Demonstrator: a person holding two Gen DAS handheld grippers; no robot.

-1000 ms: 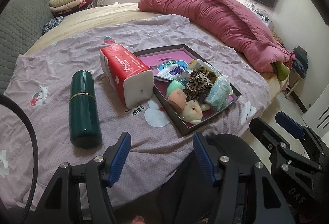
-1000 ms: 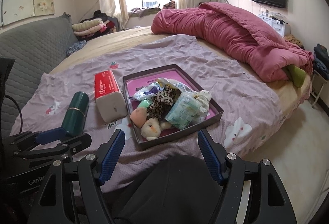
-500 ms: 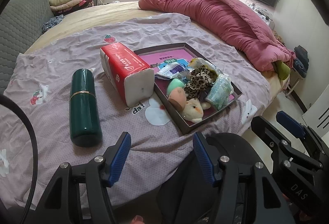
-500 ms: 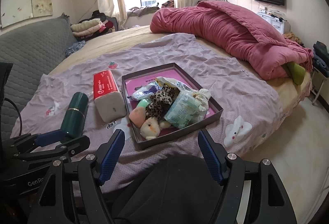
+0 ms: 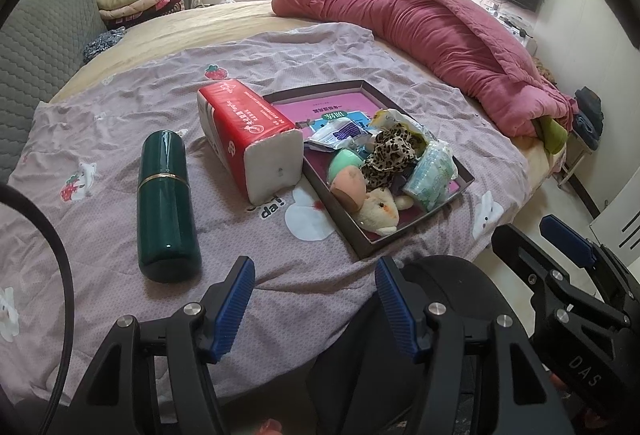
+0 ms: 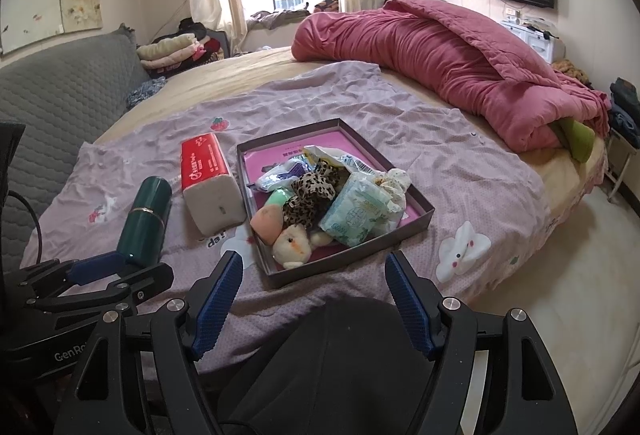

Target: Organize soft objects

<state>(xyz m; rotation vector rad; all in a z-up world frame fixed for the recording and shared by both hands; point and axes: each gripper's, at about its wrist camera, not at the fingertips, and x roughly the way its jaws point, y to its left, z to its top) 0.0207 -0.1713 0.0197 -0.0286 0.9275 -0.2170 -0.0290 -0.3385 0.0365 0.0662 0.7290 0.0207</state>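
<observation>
You are holding the left gripper [image 5: 312, 299] and the right gripper [image 6: 314, 299] over the near edge of the sheet [image 6: 460, 163], both with jaws standing apart and gripping nothing. From the right wrist view, the box [image 6: 416, 223] is lying at 12 o'clock, holding the plush [image 6: 294, 245], leopard cloth [image 6: 310, 195] and tissue pack [image 6: 356, 213] piled together. The red pack [image 6: 204, 171] is sitting at 11 o'clock, just beside the box. The bottle [image 6: 146, 221] is lying at 10 o'clock. The pink quilt [image 6: 432, 55] is lying farthest, at 1 o'clock.
</observation>
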